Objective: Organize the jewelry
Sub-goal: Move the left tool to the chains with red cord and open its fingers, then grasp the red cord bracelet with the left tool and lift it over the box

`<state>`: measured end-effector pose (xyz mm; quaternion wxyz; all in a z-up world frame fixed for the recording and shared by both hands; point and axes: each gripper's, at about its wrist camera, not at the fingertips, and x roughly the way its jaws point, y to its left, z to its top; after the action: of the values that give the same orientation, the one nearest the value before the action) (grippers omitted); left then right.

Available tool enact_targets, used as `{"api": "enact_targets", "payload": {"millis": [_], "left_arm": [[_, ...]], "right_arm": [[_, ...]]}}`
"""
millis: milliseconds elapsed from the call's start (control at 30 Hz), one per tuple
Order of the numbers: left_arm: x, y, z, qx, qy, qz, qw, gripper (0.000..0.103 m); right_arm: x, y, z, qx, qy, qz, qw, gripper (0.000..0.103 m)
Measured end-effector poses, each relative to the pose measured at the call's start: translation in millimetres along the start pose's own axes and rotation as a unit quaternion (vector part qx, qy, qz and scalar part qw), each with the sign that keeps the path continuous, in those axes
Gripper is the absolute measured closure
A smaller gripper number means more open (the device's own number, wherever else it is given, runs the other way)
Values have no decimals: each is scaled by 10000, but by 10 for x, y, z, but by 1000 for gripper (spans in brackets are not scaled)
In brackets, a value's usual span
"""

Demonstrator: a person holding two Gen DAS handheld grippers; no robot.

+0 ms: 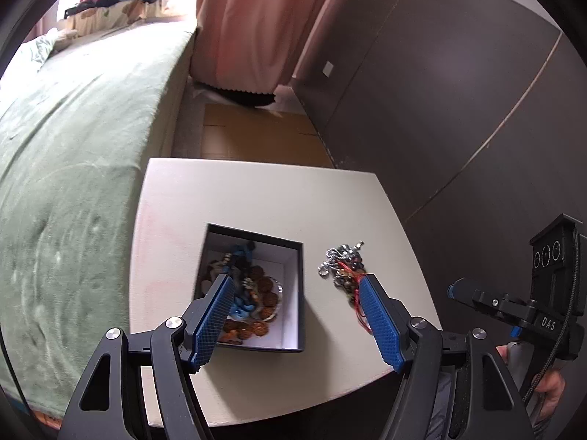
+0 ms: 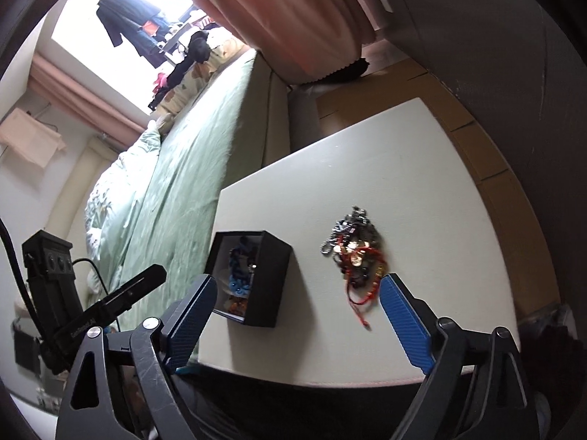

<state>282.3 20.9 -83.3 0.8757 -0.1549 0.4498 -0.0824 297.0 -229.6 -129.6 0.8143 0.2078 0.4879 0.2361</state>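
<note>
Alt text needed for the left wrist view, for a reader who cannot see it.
An open left gripper hovers over a white table, framing a black box of beaded jewelry and a loose jewelry pile beside it. A green bed lies left.

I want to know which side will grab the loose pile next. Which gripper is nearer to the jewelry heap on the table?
Hard to call; probably the left gripper, whose right finger overlaps the jewelry heap's edge. The right gripper hangs open just short of the heap.
</note>
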Motion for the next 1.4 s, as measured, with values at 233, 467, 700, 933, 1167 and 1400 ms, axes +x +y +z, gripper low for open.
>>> {"api": "enact_targets", "payload": {"millis": [233,467,700,933,1167,1400], "left_arm": [[229,-328,-8,210,196,22,9996,31],[512,-651,-52,475,454,-88,9978,33],[874,-824,-149,479,893,-104,9948,55],[1219,-946,-268,553,1242,27,9907,70],[1439,-932,-345,490,1349,135,9896,77],[1595,-931,-391,553,1450,316,9874,78]], "right_arm": [[-130,-306,-48,226,-157,-95,9996,12],[-288,-619,-48,424,-393,-241,9980,12],[-397,-923,-93,594,-512,-316,9964,13],[-491,-1159,-183,689,-633,-314,9951,13],[-458,-1294,-247,718,-584,-285,9953,18],[-456,-1339,-265,704,-607,-305,9952,20]]}}
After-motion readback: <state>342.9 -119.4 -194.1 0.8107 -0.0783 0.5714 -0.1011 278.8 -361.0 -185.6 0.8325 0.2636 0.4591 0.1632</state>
